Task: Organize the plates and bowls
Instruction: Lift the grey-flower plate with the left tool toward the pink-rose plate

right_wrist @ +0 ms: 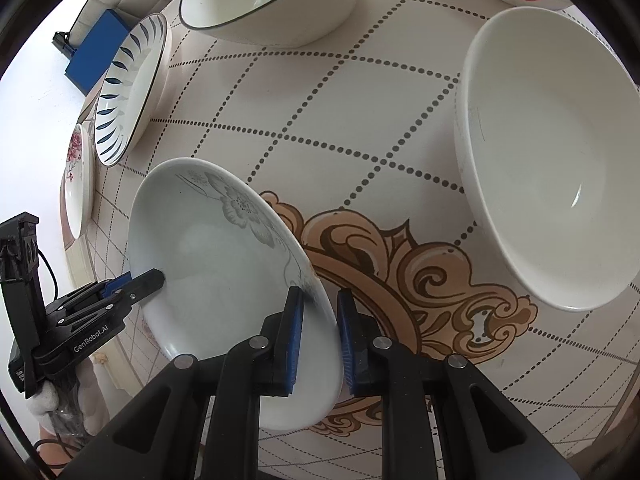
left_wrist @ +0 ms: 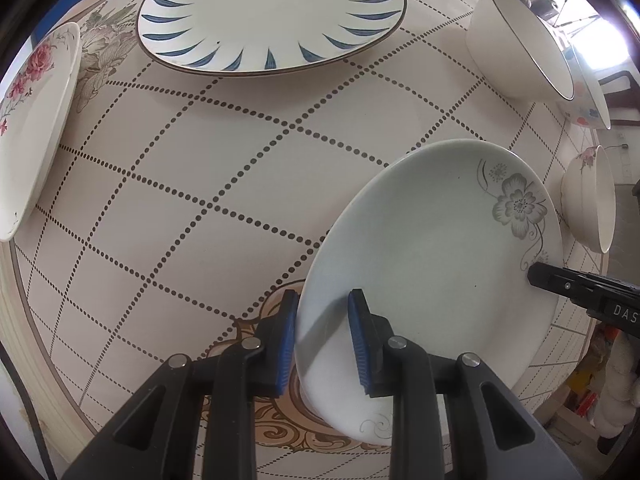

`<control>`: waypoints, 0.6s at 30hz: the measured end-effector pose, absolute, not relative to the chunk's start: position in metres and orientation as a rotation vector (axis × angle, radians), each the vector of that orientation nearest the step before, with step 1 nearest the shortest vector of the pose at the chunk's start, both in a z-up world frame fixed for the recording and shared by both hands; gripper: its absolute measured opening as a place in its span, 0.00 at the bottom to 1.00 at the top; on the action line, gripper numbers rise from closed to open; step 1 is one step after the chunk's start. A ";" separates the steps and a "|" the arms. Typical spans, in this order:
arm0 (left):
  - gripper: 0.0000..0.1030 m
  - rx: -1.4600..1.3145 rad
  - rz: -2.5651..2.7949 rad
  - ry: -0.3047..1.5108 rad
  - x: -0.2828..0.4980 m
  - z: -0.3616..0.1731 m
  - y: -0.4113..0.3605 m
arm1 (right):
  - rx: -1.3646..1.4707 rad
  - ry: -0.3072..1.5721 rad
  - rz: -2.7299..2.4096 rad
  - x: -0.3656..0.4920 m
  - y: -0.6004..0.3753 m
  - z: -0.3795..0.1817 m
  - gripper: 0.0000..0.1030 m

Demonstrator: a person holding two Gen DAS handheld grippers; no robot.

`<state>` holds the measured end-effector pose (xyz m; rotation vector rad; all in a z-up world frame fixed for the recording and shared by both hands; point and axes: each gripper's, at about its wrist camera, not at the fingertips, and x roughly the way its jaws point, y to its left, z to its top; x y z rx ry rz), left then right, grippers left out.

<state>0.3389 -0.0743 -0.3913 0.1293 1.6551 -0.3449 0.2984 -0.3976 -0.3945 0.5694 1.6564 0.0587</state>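
While your left gripper (left_wrist: 322,344) points straight down, its jaws pinch the near rim of the grey-flower plate (left_wrist: 432,248), carried above the table (left_wrist: 224,184); the blue-leaf plate (left_wrist: 272,12) lies well beyond it, across bare cloth. From the right wrist, your right gripper (right_wrist: 318,344) clamps the opposite rim, angled steeply down; the blue-leaf plate lies far left of the grey-flower plate.

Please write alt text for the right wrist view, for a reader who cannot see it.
Both the right gripper and the left gripper clamp opposite rims of a pale plate with a grey flower above a patterned table. A large white bowl stands to the right; more bowls and plates lie farther off.
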 end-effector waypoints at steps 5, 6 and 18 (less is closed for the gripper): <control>0.22 0.124 -0.337 1.648 0.339 -0.390 -0.082 | 0.590 1.657 0.054 0.295 -0.397 -0.402 0.19; 0.22 0.125 -0.330 1.647 0.339 -0.390 -0.084 | 0.592 1.657 0.053 0.294 -0.397 -0.403 0.19; 0.23 0.007 -0.259 1.500 0.328 -0.331 -0.050 | 0.464 1.629 -0.014 0.277 -0.394 -0.383 0.22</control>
